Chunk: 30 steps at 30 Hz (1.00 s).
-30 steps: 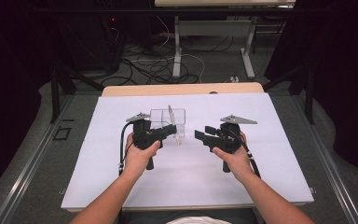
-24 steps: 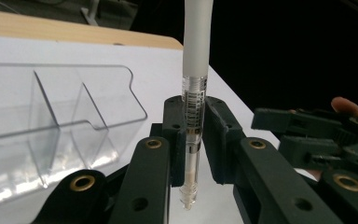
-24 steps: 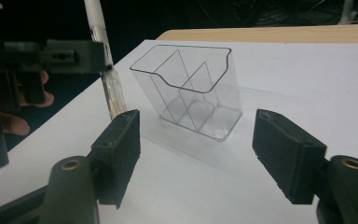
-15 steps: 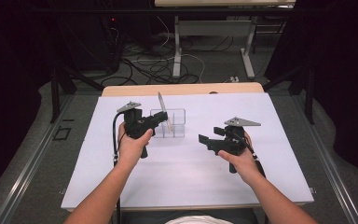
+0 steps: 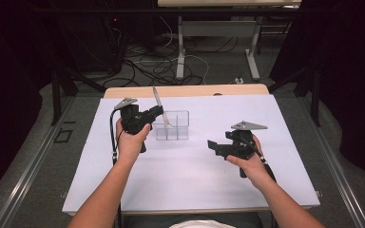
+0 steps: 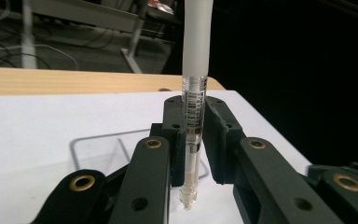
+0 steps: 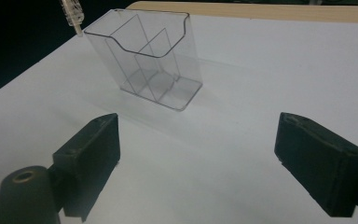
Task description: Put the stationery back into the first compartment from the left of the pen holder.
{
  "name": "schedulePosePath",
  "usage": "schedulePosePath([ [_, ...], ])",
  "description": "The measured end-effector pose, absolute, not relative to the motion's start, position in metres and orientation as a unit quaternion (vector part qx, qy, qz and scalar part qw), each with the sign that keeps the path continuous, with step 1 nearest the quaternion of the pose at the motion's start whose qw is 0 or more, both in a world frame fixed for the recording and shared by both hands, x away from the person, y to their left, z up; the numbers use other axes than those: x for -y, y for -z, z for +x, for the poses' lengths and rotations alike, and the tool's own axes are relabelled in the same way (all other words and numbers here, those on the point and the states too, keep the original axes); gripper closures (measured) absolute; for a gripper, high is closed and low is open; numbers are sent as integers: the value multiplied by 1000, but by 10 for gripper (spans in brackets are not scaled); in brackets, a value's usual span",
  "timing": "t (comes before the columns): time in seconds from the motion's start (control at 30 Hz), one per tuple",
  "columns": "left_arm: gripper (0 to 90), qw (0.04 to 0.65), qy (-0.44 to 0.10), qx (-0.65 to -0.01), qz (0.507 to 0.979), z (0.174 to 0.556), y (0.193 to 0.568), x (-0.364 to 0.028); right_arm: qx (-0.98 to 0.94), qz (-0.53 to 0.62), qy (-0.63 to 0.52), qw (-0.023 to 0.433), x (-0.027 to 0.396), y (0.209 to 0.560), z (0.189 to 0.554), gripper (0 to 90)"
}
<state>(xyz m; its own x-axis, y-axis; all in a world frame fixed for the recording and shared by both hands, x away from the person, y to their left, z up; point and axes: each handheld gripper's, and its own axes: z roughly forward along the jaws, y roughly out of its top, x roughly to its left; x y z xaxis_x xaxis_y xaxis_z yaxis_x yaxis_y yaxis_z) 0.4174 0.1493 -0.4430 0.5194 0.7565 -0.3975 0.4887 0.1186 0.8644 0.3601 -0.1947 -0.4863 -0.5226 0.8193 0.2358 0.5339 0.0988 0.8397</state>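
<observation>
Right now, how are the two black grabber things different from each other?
The left gripper is shut on a clear pen, held nearly upright; the right gripper has nothing between its jaws, which have just been opening and stand wide apart. The left gripper is up beside the clear organizer box; the right gripper sits farther off, pointing at that box across bare white table. Both are black, each held in one hand.
</observation>
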Motion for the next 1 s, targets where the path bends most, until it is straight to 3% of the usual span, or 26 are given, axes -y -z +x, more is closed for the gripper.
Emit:
schedulePosePath([
  [0.23,801,559,-150,-495,648,430,452,-158,-716,474,-485,165,206,487,364,48],
  [0.47,801,556,-177,-497,642,436,460,-157,-719,472,-484,164,204,489,363,48],
  [0.93,796,503,-160,-517,675,444,485,-153,-729,468,-477,151,199,496,364,54],
  [1.0,760,508,-156,-521,668,442,487,-154,-728,467,-478,151,199,496,363,54],
])
